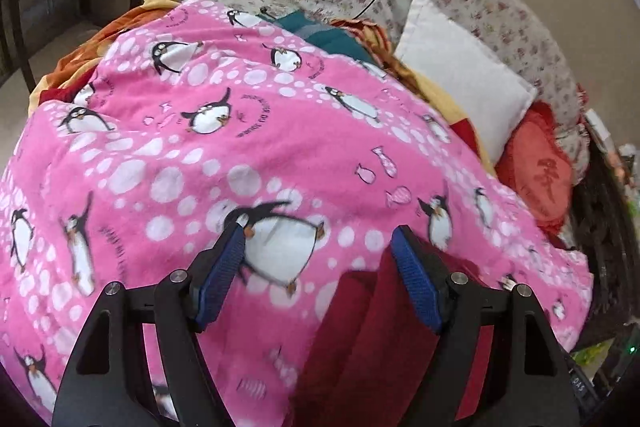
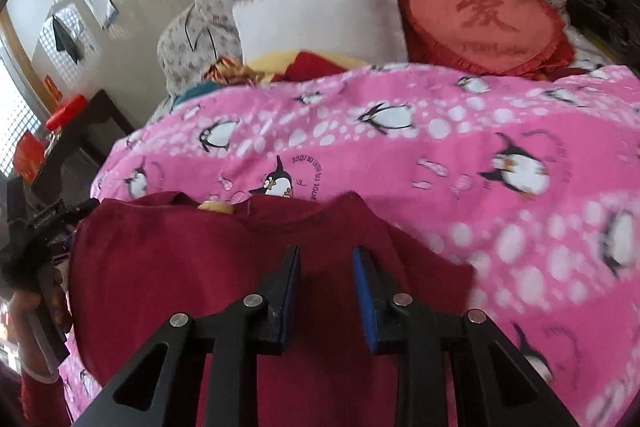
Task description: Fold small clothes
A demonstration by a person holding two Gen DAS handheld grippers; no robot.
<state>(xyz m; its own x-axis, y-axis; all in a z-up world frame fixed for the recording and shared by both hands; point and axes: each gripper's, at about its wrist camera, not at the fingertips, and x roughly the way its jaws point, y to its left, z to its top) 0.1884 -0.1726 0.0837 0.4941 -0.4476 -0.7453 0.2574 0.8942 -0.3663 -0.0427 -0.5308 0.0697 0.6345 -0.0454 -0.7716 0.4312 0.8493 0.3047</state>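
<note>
Left gripper (image 1: pixel 320 229) stands wide open over the pink penguin blanket (image 1: pixel 208 163), nothing between its blue pads, its right finger (image 1: pixel 416 279) just at the edge of the dark red garment (image 1: pixel 360 343). Over on the right wrist view, the right gripper (image 2: pixel 326 253) has its jaws narrowed to a small gap above that same red garment (image 2: pixel 192 267), which lies spread flat on the blanket (image 2: pixel 500 227). Pads look clear of the cloth, no fold pinched. A hand (image 2: pixel 48 299) grips the other tool's handle at far left.
</note>
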